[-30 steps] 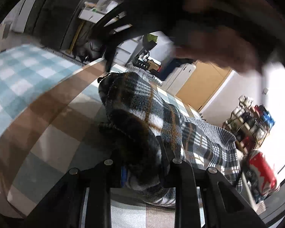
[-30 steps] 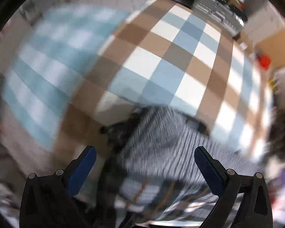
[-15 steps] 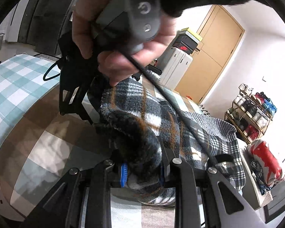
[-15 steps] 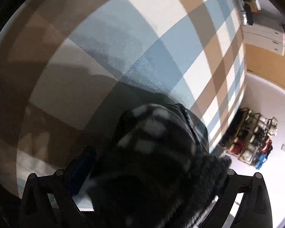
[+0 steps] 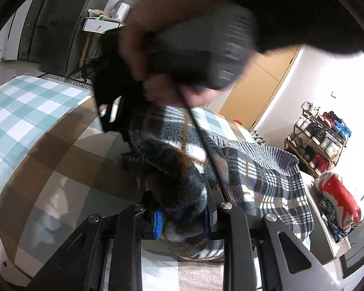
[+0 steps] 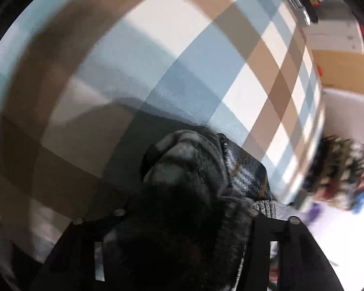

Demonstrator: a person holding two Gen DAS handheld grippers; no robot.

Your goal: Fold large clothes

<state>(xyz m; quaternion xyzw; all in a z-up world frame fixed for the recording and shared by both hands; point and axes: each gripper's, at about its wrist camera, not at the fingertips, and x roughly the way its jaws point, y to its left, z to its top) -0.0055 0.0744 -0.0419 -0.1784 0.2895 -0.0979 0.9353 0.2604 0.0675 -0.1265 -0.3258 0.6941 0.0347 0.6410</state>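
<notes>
Fleecy plaid jacket lies bunched on the checked tabletop. Left hand-held gripper is nearly closed, blue pads pinching a thick fold. Right hand-held gripper has just been closing with dark fleece between its jaws; pads are buried and blurred, so contact is unclear. Hand is motion-smeared.

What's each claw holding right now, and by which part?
Left claw: shut on a bunched fold of the plaid fleece garment. Right claw: jaws have just been closing around another bunch of it; firm grip unclear.
</notes>
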